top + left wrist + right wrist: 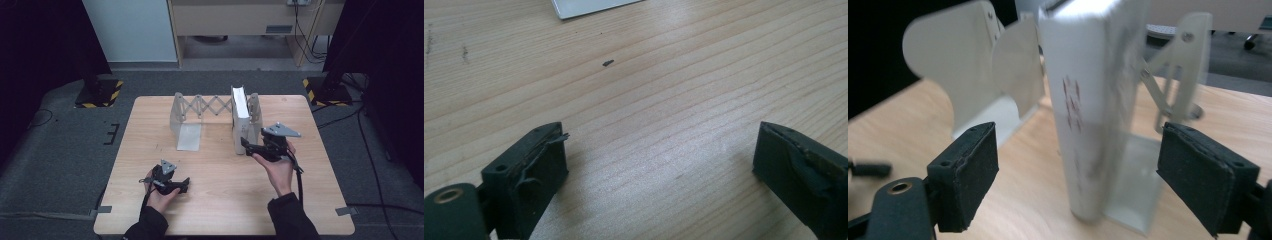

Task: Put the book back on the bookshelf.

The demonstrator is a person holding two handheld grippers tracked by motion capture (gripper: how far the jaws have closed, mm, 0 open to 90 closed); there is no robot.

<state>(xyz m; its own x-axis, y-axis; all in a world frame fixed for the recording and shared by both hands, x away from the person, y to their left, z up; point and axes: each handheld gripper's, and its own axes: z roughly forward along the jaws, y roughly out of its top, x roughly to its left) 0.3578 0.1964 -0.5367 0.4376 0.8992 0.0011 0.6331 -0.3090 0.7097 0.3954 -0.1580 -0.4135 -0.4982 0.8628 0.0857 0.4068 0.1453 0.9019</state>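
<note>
A white book (240,111) stands upright at the right end of a grey expanding metal rack (210,106) near the far edge of the wooden table (225,205). My right gripper (246,145) points at the book's near lower edge. In the right gripper view its jaws are open (1080,160), and the book's spine (1093,100) stands between and beyond them with neither pad touching it. My left gripper (183,186) rests low at the front left. Its jaws are open (659,155) over bare wood with nothing between them.
The rack's left end plate (179,112) and its flat base (189,136) hold nothing; a corner of that base (589,6) lies ahead of the left gripper. A small dark speck (608,63) lies on the wood. Striped stand feet (100,92) (327,90) flank the table on the floor.
</note>
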